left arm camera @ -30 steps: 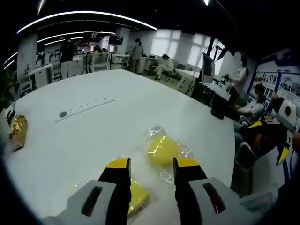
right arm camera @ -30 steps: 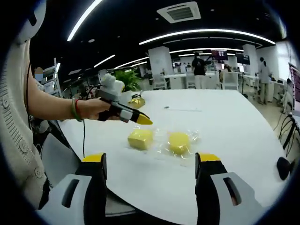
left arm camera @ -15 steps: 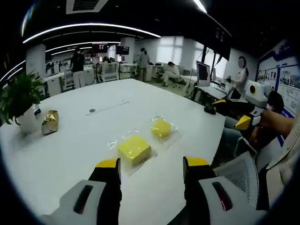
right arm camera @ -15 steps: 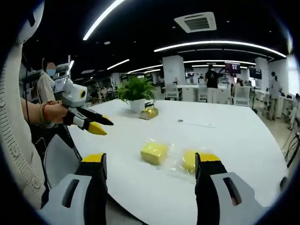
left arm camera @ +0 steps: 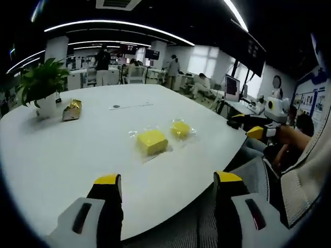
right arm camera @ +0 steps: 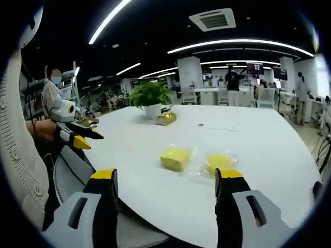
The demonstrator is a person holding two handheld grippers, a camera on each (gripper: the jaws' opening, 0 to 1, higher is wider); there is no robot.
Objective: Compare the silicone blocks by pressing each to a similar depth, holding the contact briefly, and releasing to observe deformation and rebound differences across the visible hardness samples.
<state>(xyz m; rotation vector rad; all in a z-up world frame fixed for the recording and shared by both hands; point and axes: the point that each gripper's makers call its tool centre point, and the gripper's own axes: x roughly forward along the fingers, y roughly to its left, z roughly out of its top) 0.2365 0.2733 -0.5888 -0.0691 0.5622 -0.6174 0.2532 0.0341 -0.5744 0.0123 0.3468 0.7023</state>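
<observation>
Two yellow silicone blocks in clear wrap lie side by side on the white table (left arm camera: 62, 150). In the left gripper view the square block (left arm camera: 151, 141) sits left of the smaller block (left arm camera: 180, 129). The right gripper view shows the square block (right arm camera: 175, 158) and the smaller block (right arm camera: 221, 161), the latter just above the right jaw tip. My left gripper (left arm camera: 168, 181) is open, held back past the table's near edge, well short of the blocks. My right gripper (right arm camera: 166, 175) is open too, with nothing between its jaws. Each gripper appears in the other's view: right gripper (left arm camera: 248, 128), left gripper (right arm camera: 87, 140).
A potted plant (left arm camera: 44, 82) and a gold foil packet (left arm camera: 71, 109) stand at the table's far side, seen again as plant (right arm camera: 150, 98) and packet (right arm camera: 166, 119). A grey chair (right arm camera: 77, 170) stands by the table edge. People and desks fill the office behind.
The left gripper has drawn back from right over the blocks to beyond the table edge, and its jaws stand wider. The right gripper's view has shifted little.
</observation>
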